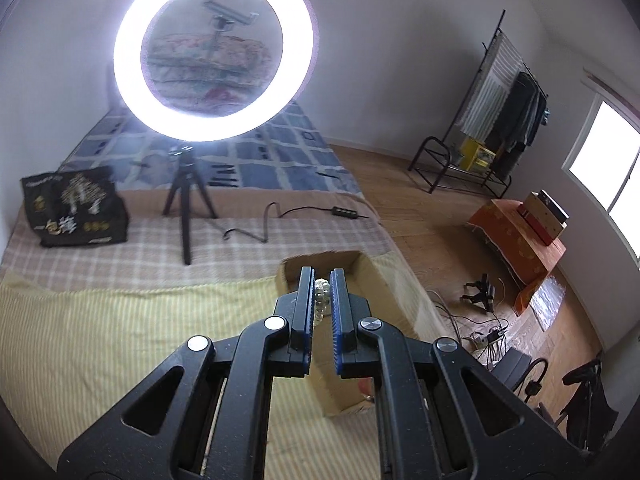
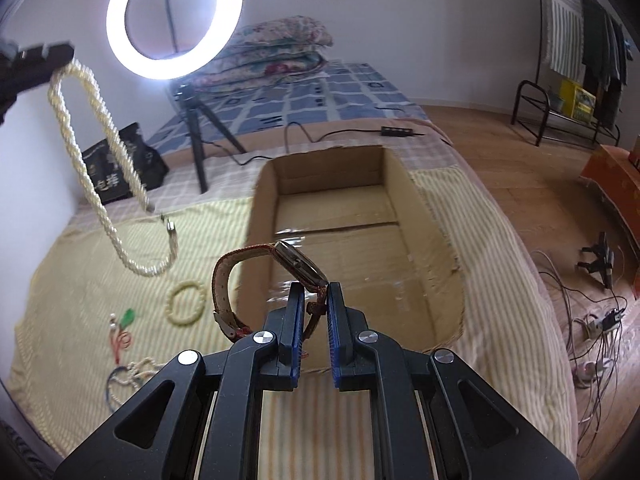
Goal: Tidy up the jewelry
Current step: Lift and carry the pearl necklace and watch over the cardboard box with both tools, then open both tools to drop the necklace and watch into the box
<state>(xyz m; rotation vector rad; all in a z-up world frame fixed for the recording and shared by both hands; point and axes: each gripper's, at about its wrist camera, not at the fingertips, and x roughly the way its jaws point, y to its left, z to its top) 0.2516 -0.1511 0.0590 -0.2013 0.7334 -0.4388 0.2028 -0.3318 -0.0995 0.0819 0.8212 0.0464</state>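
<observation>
My right gripper [image 2: 312,286] pinches the watch [image 2: 298,266] strap just above the open box's [image 2: 436,236] near edge; my left gripper [image 1: 322,276] grips the pearl necklace [image 2: 86,160], farther left.

A glowing white ring light [image 1: 213,50] on a black tripod [image 1: 187,196] stands on the bed [image 1: 120,236]. White walls [image 1: 400,40], wooden plank floor [image 1: 420,208], black metal clothes rack [image 1: 500,112], bright window [image 1: 608,160].
</observation>
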